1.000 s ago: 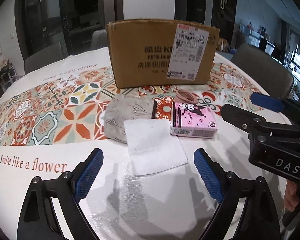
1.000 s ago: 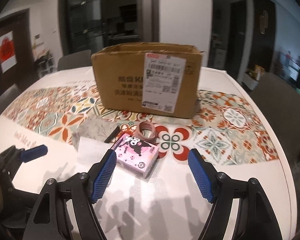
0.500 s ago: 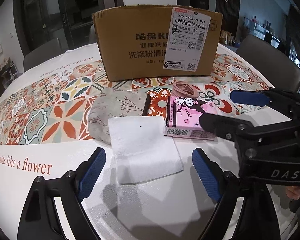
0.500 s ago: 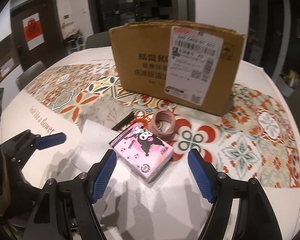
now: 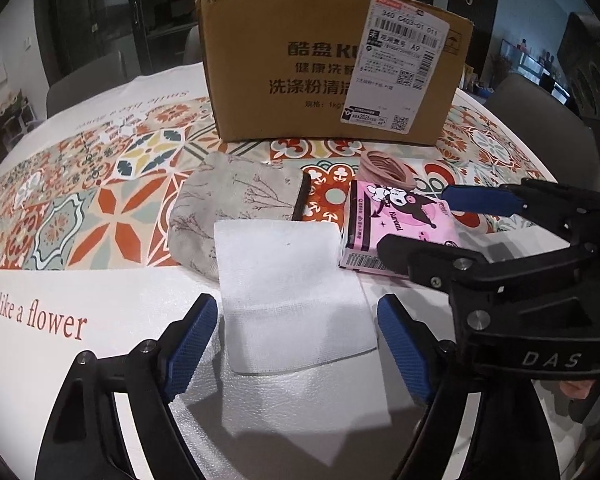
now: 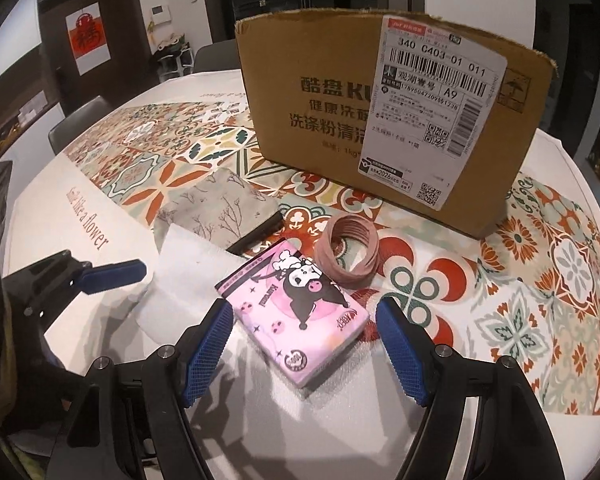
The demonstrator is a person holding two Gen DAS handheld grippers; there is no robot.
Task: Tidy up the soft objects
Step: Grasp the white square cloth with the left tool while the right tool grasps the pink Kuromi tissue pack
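Note:
A white folded cloth (image 5: 292, 288) lies on the table between the open jaws of my left gripper (image 5: 298, 346), its near edge level with the blue pads. Behind it lies a grey printed fabric pouch (image 5: 240, 208). A pink tissue pack (image 6: 296, 312) lies between the open jaws of my right gripper (image 6: 304, 354); it also shows in the left wrist view (image 5: 396, 228). A bundle of brown hair bands (image 6: 350, 252) sits just behind the pack. A cardboard box (image 6: 384, 120) stands at the back. The cloth (image 6: 188, 268) and pouch (image 6: 220, 208) show left in the right wrist view.
The table has a white cloth with a patterned tile runner (image 5: 100, 184) and the words "Smile like a flower". The right gripper's body (image 5: 520, 280) crosses the left wrist view at right. Grey chairs (image 5: 540, 112) stand around the table.
Both grippers have moved forward and lower toward the items. The white cloth now lies between the left jaws and the pink pack between the right jaws. Both stay open.

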